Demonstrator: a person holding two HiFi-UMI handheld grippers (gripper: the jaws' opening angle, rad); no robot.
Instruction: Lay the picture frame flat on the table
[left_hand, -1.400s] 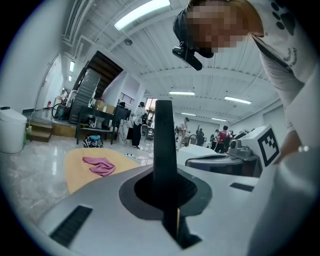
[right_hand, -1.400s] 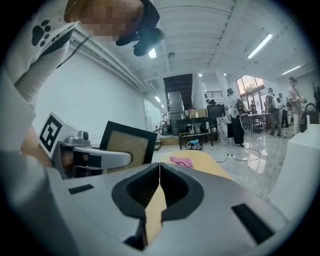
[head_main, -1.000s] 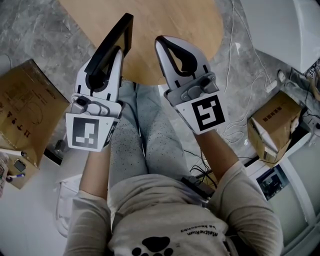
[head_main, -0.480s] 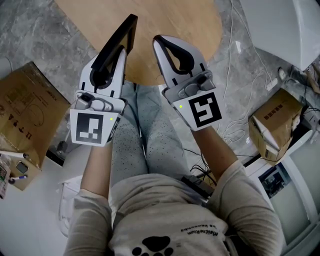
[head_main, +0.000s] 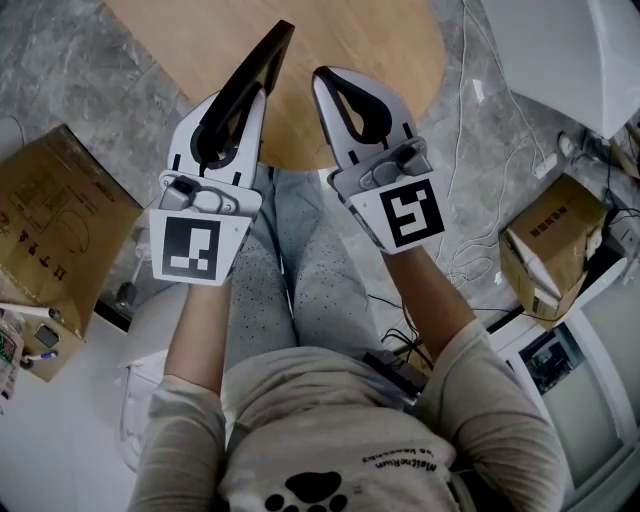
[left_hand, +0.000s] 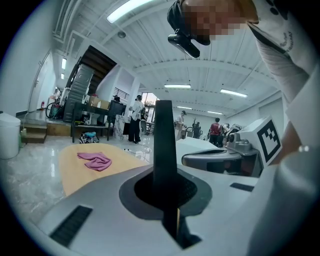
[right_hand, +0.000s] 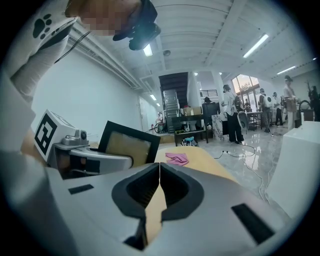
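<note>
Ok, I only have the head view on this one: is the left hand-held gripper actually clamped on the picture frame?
Observer: Yes. In the left gripper view the left hand-held gripper has its jaws shut on the picture frame, which shows edge-on.
Operator: And the right one, anything in it?
Observer: No. The right hand-held gripper has its jaws together with nothing between them.
Operator: Is the table bare farther out?
Observer: Not quite. A pink cloth lies crumpled on the table, past where your view cuts off.
</note>
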